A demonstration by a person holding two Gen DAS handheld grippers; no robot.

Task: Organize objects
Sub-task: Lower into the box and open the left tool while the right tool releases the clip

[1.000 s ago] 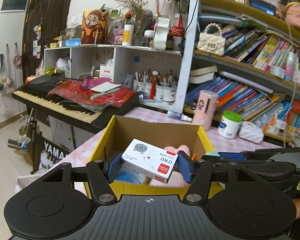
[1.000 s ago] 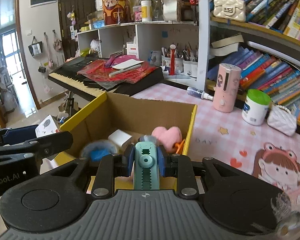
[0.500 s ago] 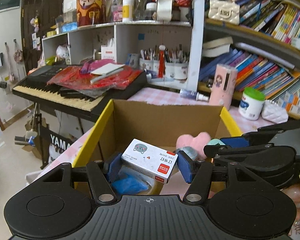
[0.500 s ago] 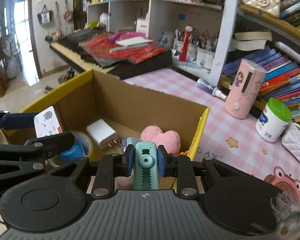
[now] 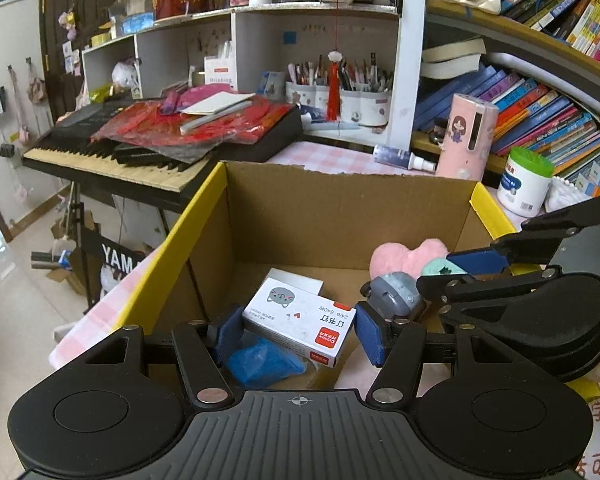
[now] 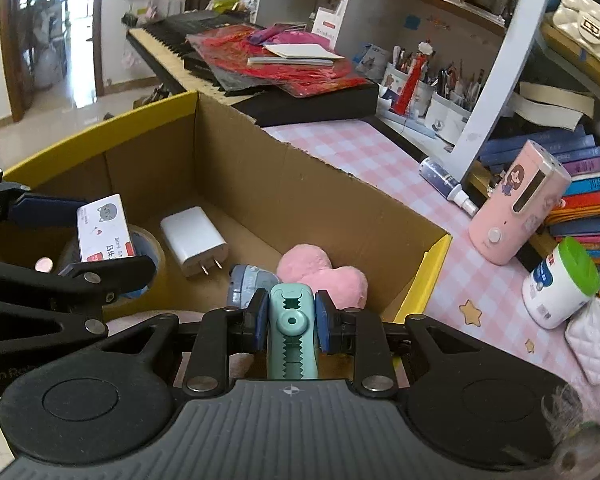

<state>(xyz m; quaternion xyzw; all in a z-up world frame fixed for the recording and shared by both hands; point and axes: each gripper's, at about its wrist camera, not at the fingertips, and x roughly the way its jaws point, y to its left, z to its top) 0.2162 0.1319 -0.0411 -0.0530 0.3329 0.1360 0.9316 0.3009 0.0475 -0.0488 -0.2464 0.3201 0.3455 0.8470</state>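
Observation:
My left gripper (image 5: 298,330) is shut on a white staple box (image 5: 298,320) with a cat drawing and a red label, held over the open cardboard box (image 5: 340,216). From the right wrist view the same staple box (image 6: 104,228) hangs at the left, above a tape roll (image 6: 150,250). My right gripper (image 6: 292,320) is shut on a mint-green toothed clip (image 6: 292,332), just inside the box's near edge. Inside the cardboard box (image 6: 284,184) lie a white charger plug (image 6: 192,240), a pink plush heart (image 6: 324,276) and a small grey-blue gadget (image 6: 248,280).
A pink checked tablecloth (image 6: 364,152) covers the desk. To the right stand a pink dispenser (image 6: 520,208), a green-lidded white jar (image 6: 560,284) and a spray bottle (image 6: 448,188). A keyboard (image 5: 120,152) with red papers sits to the left; bookshelves (image 5: 540,92) rise behind.
Both grippers have moved forward and down over the cardboard box, each keeping its grip. The box interior and its contents now fill more of both views.

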